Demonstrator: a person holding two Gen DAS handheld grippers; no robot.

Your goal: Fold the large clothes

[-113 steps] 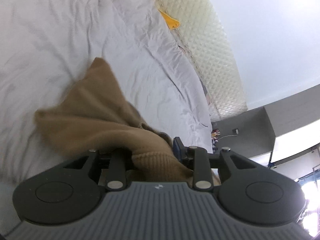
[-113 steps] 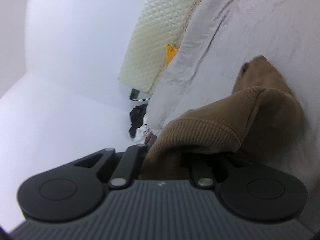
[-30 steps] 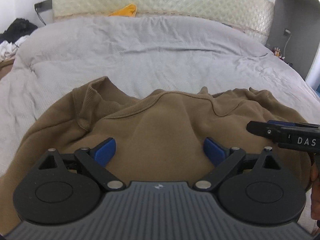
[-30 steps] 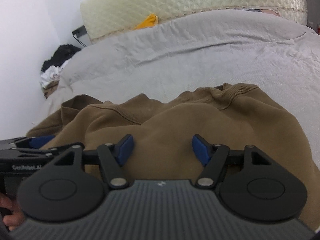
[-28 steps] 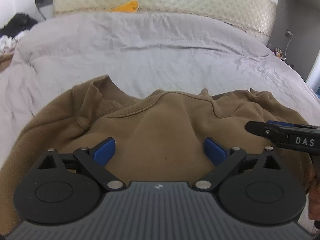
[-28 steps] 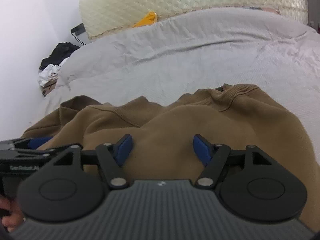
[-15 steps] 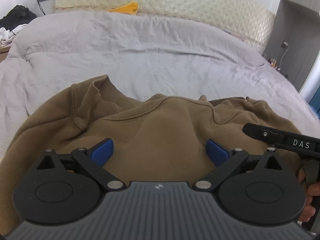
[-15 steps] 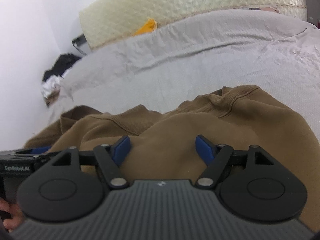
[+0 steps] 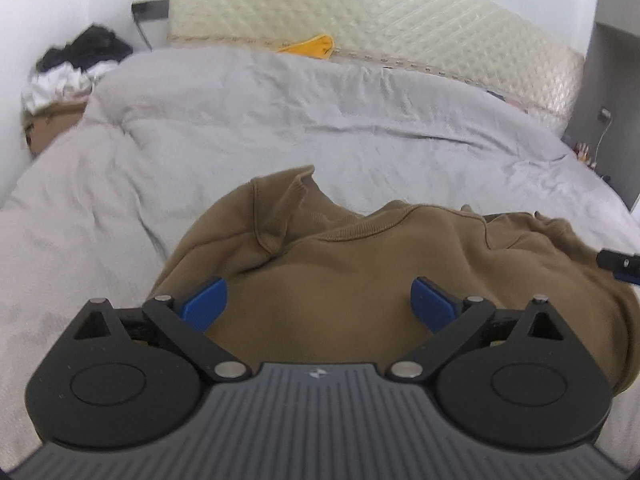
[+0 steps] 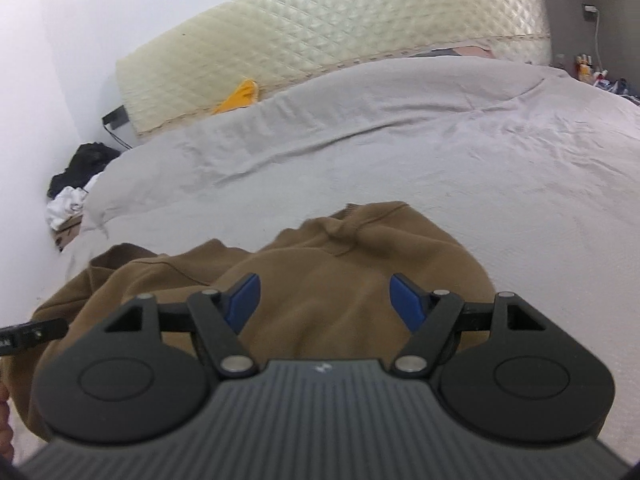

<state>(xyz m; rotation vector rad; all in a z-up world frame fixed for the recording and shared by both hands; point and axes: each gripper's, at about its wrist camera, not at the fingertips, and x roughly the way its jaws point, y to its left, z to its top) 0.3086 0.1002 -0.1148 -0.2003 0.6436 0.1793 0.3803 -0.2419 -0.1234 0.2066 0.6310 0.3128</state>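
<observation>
Sweatshirt: a brown sweatshirt [image 9: 352,264] lies crumpled on the near part of the bed, ribbed collar and one bunched sleeve toward the headboard.
Left gripper: the left gripper [image 9: 318,304] hangs over the sweatshirt with its blue fingers [image 9: 204,304] wide apart, nothing between them; whether the tips touch the cloth cannot be told.
Right gripper: the right gripper [image 10: 326,302] also hangs over the brown cloth, its fingers [image 10: 406,302] apart and empty.
Bed: a wrinkled grey duvet [image 9: 320,120] covers the bed and carries the sweatshirt.
Yellow cloth: a yellow cloth [image 9: 310,46] lies at the far edge of the duvet, against the headboard.
Headboard: a cream quilted headboard [image 9: 380,28] stands behind the bed.
Box: a cardboard box [image 9: 52,122] sits beside the bed's far left corner; black and white clothes [image 9: 76,66] are heaped on top of it.
Left view only: the tip of the right gripper at the right edge, over the sweatshirt's far side; a grey cabinet [image 9: 612,92] with a plugged-in cable.
Right view only: the tip of the left gripper at the left edge, with part of a hand [image 10: 5,404] below it; small items [image 10: 586,66] past the bed's right corner, too small to name.
</observation>
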